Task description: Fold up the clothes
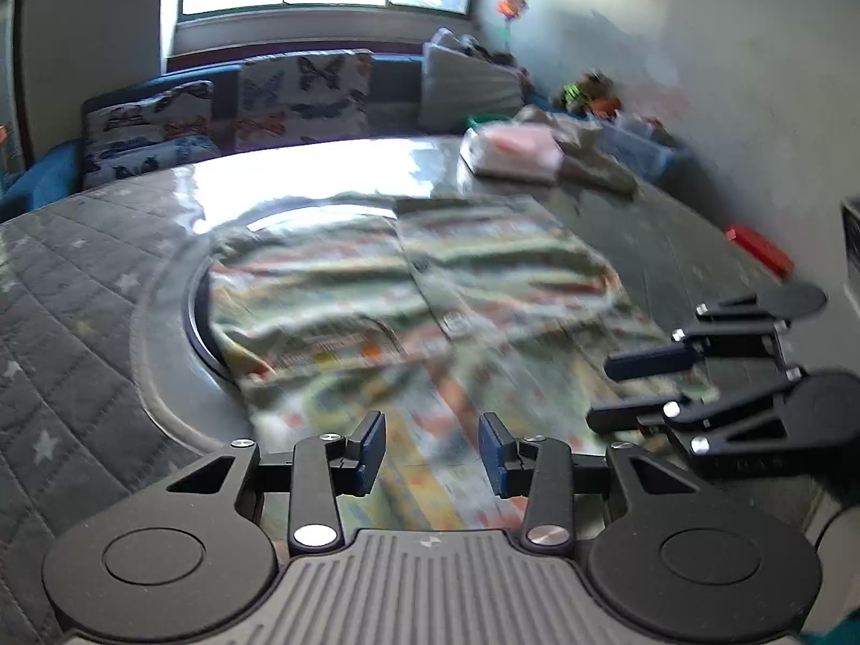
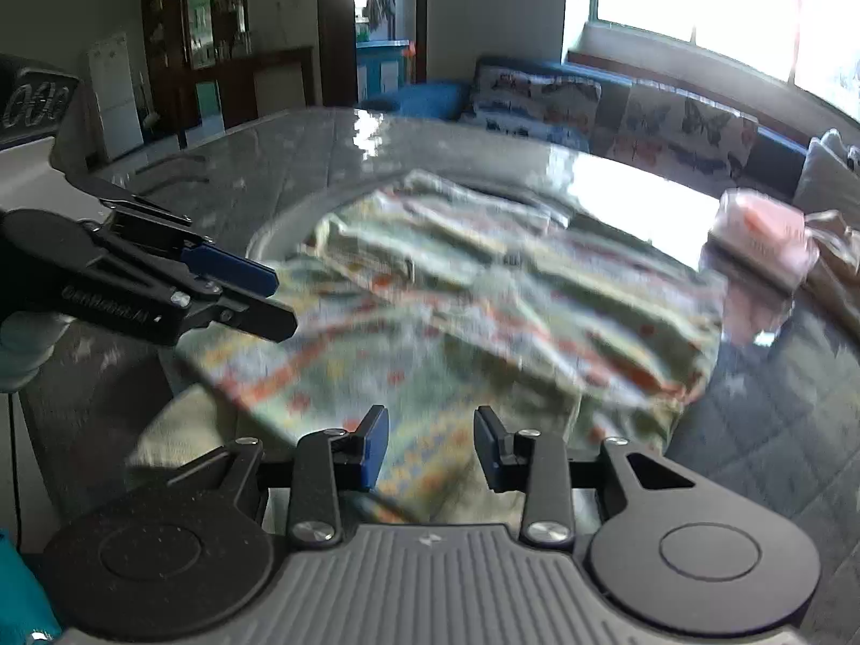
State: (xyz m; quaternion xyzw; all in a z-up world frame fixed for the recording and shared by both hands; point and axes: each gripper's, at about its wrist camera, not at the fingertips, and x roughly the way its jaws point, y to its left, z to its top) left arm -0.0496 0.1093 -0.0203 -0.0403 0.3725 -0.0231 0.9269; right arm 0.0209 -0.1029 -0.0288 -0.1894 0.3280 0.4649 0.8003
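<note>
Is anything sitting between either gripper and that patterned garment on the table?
Nothing visible. The left gripper and right gripper both hang open directly over the patterned garment, no object between them and it.

Patterned cloth (image 2: 457,312) spread on table (image 2: 752,430), right hand-held gripper (image 2: 430,451) parted above it

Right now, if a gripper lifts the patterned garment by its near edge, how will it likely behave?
The patterned garment looks thin and wrinkled, so it would probably droop limply. It lies on a glossy table, so a push likely slides or bunches it. It seems light.
</note>
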